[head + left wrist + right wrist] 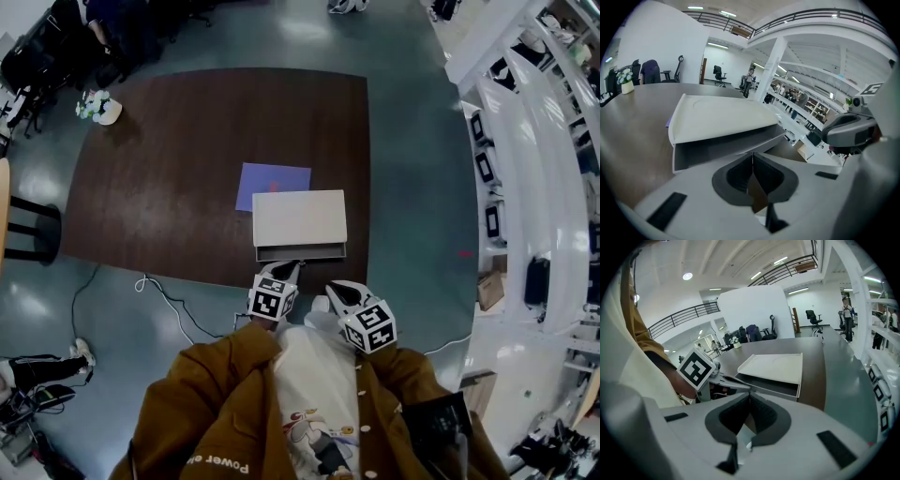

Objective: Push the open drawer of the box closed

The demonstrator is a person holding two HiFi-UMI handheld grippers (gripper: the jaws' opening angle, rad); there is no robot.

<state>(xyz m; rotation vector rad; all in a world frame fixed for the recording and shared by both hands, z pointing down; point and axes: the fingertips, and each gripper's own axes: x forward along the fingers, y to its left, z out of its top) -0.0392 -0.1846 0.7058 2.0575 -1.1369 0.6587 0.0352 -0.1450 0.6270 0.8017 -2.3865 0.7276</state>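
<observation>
White box [299, 217] sits near the brown table's [169, 169] front edge, drawer [301, 252] out toward the person. Left gripper [289, 268] and right gripper [332, 287] hover just beside the drawer front, jaws pressed together and empty, probably to act as blunt pushers.

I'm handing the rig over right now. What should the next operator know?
Left gripper: shut, empty, its tip close in front of the drawer; contact unclear.
Right gripper: shut, empty, to the right and nearer the body.
Box: at the table's near edge, with a purple sheet showing behind it and the drawer open toward you.
Done: drawer not yet closed.
Left: push the drawer fully in.
</observation>
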